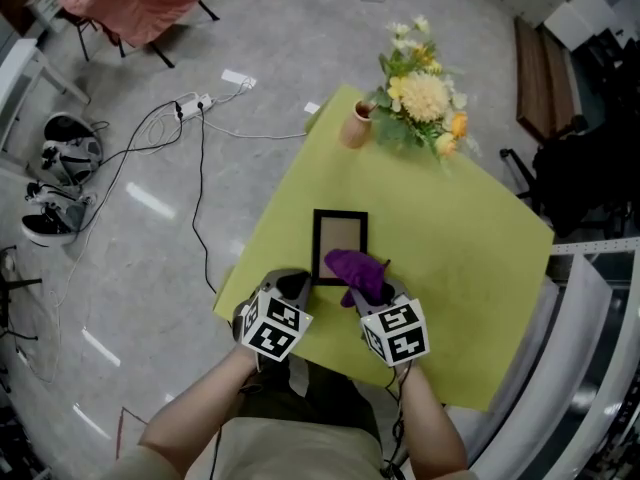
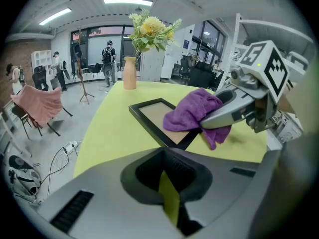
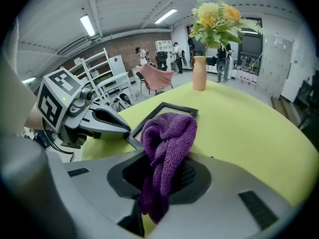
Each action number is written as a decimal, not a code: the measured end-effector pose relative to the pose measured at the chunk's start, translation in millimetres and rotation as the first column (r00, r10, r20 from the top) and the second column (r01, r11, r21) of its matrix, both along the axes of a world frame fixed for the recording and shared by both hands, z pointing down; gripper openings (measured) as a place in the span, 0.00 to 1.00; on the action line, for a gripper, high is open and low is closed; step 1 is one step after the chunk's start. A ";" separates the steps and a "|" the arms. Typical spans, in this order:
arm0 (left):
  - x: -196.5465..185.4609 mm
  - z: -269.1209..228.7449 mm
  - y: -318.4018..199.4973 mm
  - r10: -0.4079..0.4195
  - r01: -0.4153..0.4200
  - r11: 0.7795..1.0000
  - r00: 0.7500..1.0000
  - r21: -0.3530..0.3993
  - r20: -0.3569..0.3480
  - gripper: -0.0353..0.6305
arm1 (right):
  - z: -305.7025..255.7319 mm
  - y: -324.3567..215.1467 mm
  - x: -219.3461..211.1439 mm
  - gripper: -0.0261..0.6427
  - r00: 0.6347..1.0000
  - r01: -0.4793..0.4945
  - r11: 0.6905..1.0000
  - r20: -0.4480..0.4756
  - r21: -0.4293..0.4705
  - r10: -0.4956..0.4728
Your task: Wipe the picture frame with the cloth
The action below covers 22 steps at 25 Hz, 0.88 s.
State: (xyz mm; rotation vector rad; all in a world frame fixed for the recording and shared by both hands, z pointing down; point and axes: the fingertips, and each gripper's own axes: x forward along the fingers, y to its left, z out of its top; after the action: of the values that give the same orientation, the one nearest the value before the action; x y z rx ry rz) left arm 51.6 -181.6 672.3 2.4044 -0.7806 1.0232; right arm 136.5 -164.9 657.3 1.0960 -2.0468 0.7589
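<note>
A black picture frame (image 1: pixel 340 215) (image 2: pixel 149 112) (image 3: pixel 175 107) lies flat on the yellow-green table (image 1: pixel 460 258). A purple cloth (image 1: pixel 358 271) (image 2: pixel 192 113) (image 3: pixel 167 141) sits bunched on the frame's near right part, and my right gripper (image 1: pixel 368 290) (image 2: pixel 219 117) (image 3: pixel 159 193) is shut on it. My left gripper (image 1: pixel 298 286) (image 2: pixel 169 193) (image 3: pixel 113 127) is shut with nothing in it, its tip by the frame's near left corner. Whether that tip touches the frame I cannot tell.
A tan vase (image 1: pixel 356 125) (image 2: pixel 129 72) (image 3: pixel 199 72) with yellow flowers (image 1: pixel 425 103) stands at the table's far corner. The table's near edge runs just under both grippers. On the floor to the left are cables with a power strip (image 1: pixel 192 103) and a chair draped in pink cloth (image 1: pixel 135 3).
</note>
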 end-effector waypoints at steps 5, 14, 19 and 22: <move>-1.2 -2.5 0.1 -0.008 0.008 1.000 1.000 -0.025 -0.015 0.06 | -13.6 3.4 45.9 0.17 0.993 -0.108 0.994 -0.037 0.033 0.109; -9.7 -88.4 -24.6 -0.006 0.014 0.990 0.998 0.140 -0.060 0.06 | -117.3 -24.2 54.0 0.17 0.981 -0.188 0.952 0.087 0.243 0.171; -14.1 -156.0 -34.8 0.021 -0.008 0.965 0.999 0.262 -0.048 0.06 | -187.3 -30.3 42.5 0.17 0.983 -0.164 0.919 0.132 0.359 0.124; -16.3 -198.4 -36.6 0.040 -0.026 0.942 0.999 0.334 -0.036 0.06 | -228.4 -29.4 38.6 0.17 0.983 -0.159 0.890 0.154 0.428 0.101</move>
State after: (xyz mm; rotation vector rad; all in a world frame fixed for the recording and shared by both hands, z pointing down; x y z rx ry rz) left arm 35.3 -218.1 473.9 2.7217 -0.9686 0.9084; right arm 175.1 -194.3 428.9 1.4794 -2.3418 0.4434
